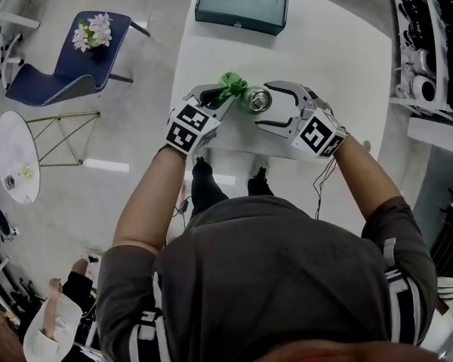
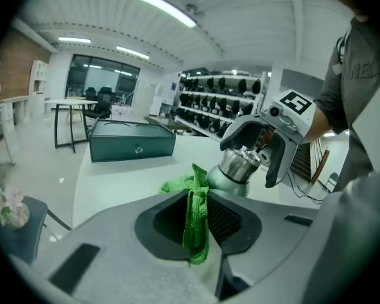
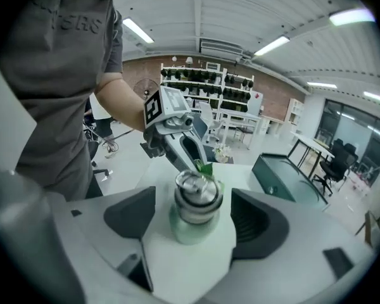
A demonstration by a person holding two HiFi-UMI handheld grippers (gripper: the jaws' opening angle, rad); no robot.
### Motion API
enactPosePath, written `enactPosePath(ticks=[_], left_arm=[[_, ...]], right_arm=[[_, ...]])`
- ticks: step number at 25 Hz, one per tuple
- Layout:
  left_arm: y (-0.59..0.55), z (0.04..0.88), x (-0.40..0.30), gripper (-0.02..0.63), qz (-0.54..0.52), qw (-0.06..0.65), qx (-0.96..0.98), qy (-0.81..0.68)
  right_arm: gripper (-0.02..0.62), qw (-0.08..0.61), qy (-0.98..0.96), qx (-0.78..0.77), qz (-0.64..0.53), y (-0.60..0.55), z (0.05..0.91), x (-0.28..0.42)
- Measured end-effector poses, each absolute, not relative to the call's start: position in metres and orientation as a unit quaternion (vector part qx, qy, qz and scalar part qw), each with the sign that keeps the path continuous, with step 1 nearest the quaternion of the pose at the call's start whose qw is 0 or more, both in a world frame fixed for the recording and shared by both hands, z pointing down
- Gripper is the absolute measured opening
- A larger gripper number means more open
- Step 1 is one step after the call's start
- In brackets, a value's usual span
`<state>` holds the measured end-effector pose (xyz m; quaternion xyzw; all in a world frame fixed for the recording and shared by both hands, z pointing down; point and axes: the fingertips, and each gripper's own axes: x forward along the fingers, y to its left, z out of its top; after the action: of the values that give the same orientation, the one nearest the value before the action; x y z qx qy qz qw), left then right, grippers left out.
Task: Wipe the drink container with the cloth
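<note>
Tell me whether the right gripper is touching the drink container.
Apart. The right gripper view shows the drink container standing between the wide-open jaws of the right gripper, with a gap on each side.

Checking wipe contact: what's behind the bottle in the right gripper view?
Green cloth peeks out behind the bottle, pinched in the left hand-held gripper. The bottle covers most of it, so contact itself isn't visible.

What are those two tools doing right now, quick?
Left tool: closed, gripping the green cloth.
Right tool: open, with the drink container standing between its jaws, not gripped.
</note>
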<state>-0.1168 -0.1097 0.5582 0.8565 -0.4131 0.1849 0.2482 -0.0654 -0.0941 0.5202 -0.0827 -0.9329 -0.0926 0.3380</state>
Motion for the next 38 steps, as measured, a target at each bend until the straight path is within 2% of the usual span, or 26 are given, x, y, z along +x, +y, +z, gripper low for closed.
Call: enactPosePath(ticks=[3, 7, 16, 19, 23, 27, 31, 38], left_arm=[[-0.099, 0.539, -0.118, 0.051, 0.150, 0.259, 0.855, -0.424], [-0.097, 0.537, -0.100, 0.051, 0.156, 0.249, 0.859, -0.418], [-0.109, 0.599, -0.101, 0.048, 0.262, 0.224, 0.839, -0.421], [-0.111, 0.601, -0.100, 0.049, 0.253, 0.227, 0.841, -0.421], [-0.116, 0.548, -0.107, 0.049, 0.144, 0.258, 0.848, -0.440], [-0.120, 0.479, -0.097, 0.049, 0.082, 0.220, 0.870, -0.434], [-0.121, 0.467, -0.075, 0.049, 0.113, 0.190, 0.885, -0.410], [-0.110, 0.505, -0.083, 0.049, 0.170, 0.215, 0.871, -0.408]], right_arm=[[0.355, 0.355, -0.920, -0.117, -0.118, -0.092, 0.513, -0.077], [0.253, 0.390, -0.903, -0.124, -0.133, -0.096, 0.524, -0.080], [0.254, 0.414, -0.901, -0.117, -0.067, -0.096, 0.537, -0.085], [0.249, 0.410, -0.906, -0.103, -0.023, -0.101, 0.539, -0.082], [0.249, 0.346, -0.927, -0.013, 0.145, -0.135, 0.530, -0.070], [0.249, 0.263, -0.924, 0.074, 0.267, -0.157, 0.516, -0.057], [0.249, 0.200, -0.912, 0.102, 0.344, -0.162, 0.503, -0.051], [0.247, 0.116, -0.897, 0.127, 0.407, -0.186, 0.480, -0.035]])
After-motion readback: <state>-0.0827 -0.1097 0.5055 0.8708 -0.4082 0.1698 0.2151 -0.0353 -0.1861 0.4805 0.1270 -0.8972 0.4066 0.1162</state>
